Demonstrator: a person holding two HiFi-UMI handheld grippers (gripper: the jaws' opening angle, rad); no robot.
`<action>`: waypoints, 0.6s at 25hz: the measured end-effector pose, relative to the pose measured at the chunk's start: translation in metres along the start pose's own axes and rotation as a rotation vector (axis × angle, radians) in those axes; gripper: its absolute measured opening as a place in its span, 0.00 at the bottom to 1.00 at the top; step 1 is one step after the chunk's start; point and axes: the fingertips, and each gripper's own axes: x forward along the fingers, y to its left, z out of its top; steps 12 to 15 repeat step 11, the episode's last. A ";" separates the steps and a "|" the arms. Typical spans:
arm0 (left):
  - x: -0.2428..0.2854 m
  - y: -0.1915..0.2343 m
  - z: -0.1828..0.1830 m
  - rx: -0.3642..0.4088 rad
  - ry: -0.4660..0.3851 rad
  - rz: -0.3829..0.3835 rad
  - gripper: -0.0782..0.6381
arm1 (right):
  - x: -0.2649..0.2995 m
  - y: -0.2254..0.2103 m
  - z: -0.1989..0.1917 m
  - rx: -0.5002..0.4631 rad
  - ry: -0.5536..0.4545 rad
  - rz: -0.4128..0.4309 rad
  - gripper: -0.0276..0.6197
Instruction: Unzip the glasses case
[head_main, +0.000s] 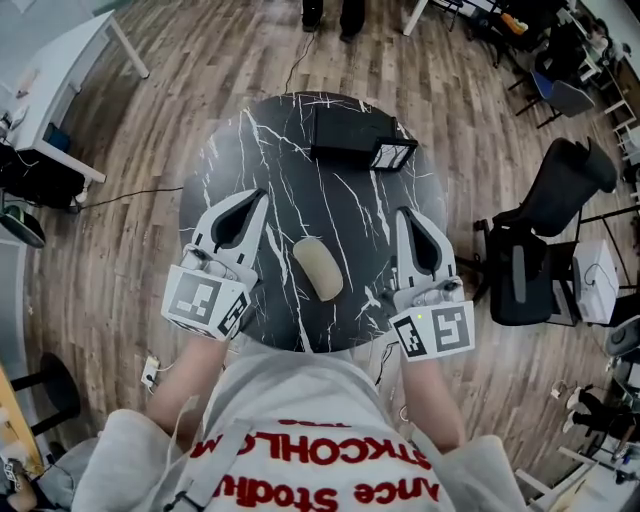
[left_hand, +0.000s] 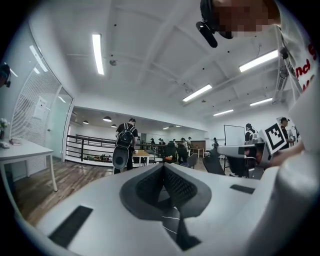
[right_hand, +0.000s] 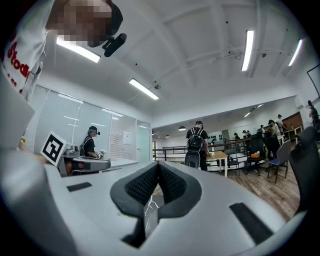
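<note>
Lying lengthwise in the lower middle of the head view, the beige oval glasses case (head_main: 318, 268) rests on the round black marble-patterned table (head_main: 260, 140). It sits between the white left gripper (head_main: 258, 199) and the white right gripper (head_main: 403, 214) and touches neither. Both grippers' jaws are pressed together with nothing between them.

The case looks light, with a smooth, fairly stiff shell, so it would likely skid on the glossy top unless one gripper pins its body. The other should pinch the zipper pull, which is too small to find here.

A black rectangular box (head_main: 345, 132) lies at the table's upper edge, well apart from the case. A black office chair (head_main: 545, 235) stands off the table at the right. Nothing blocks the case.
</note>
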 end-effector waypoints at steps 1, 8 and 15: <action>-0.001 0.001 0.000 0.000 -0.005 0.003 0.12 | 0.000 0.000 0.000 -0.003 0.003 -0.008 0.07; -0.008 0.005 0.007 -0.002 -0.020 -0.003 0.12 | 0.003 0.007 -0.002 -0.028 0.041 -0.001 0.07; -0.012 0.005 0.012 0.001 -0.020 0.003 0.12 | 0.004 0.014 0.002 -0.042 0.044 0.008 0.07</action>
